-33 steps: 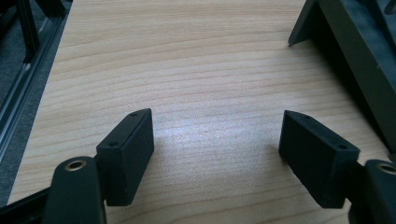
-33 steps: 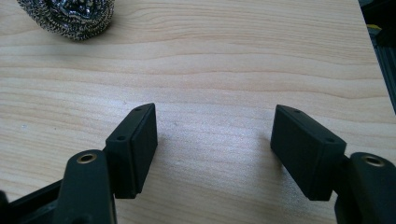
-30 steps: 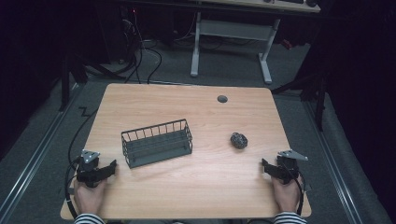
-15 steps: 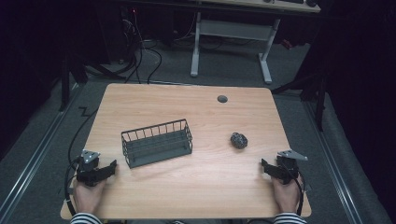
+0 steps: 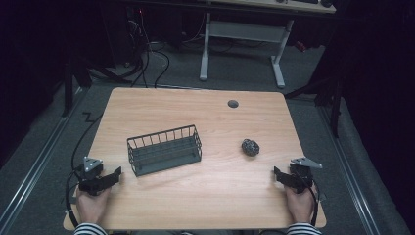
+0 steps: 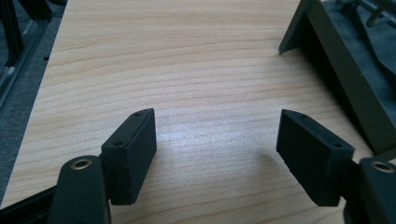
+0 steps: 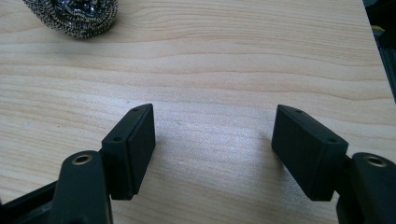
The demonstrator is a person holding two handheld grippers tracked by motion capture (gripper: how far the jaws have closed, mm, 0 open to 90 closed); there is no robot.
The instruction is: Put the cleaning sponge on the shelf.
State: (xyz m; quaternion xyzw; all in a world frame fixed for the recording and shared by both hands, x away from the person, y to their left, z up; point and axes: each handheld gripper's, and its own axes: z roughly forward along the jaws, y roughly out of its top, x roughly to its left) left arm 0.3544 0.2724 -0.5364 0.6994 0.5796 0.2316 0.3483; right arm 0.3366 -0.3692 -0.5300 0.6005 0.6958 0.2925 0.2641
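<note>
A dark wire basket (image 5: 164,149) stands empty left of the table's middle. Its near corner (image 6: 345,70) rises at the right of the left gripper view. A steel-wool scrubber ball (image 5: 250,147) lies to the basket's right and sits at the top left of the right gripper view (image 7: 74,14). My left gripper (image 5: 117,172) rests at the front left, just short of the basket. It is open (image 6: 217,126); its jaws have just been closing a little over bare wood. My right gripper (image 5: 276,172) rests at the front right, below the scrubber. It is open (image 7: 212,122); its jaws have just been opening slightly, with nothing between them.
The wooden table (image 5: 195,107) has a round cable hole (image 5: 233,104) near its far edge. A white desk frame (image 5: 242,34) stands on the floor beyond it. Black cables (image 5: 78,147) trail off the table's left side.
</note>
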